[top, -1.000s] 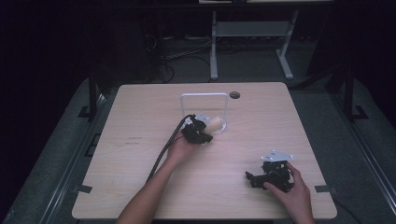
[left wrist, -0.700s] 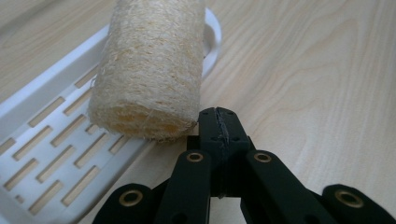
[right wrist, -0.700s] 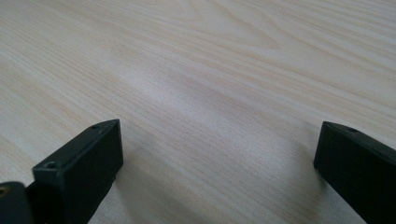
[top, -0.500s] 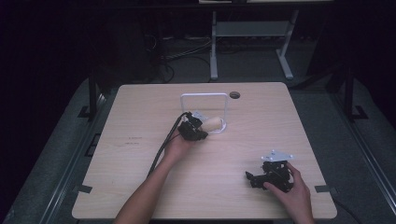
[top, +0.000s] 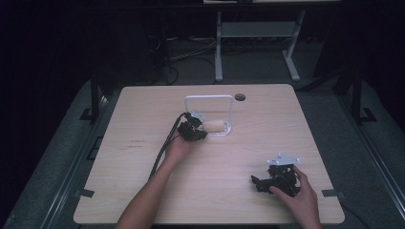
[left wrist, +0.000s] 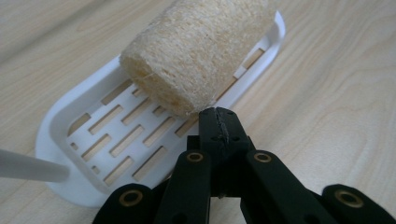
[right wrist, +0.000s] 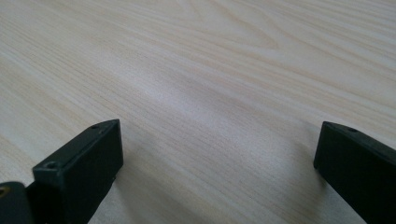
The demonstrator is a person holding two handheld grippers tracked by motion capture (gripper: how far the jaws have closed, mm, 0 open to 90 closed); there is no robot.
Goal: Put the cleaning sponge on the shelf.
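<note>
While it rests nearest the person, the right gripper [top: 260, 182] has jaws spread wide over bare wood. Beyond it, the coarse, pale-yellow cylindrical loofah sponge [left wrist: 196, 49] lies in the white slotted plastic tray [left wrist: 70, 130], just past the left gripper [left wrist: 218, 122], whose jaws are pressed together, empty.

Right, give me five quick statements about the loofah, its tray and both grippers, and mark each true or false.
1. The beige cylindrical loofah sponge lies in the white slotted plastic tray. True.
2. The left gripper has its jaws shut. True.
3. The left gripper grips the loofah. False: its closed jaws hold nothing, tips beside the sponge.
4. The right gripper is shut. False: its jaws stand wide apart.
5. The right gripper is over the tray. False: bare light wooden table lies under it.
</note>
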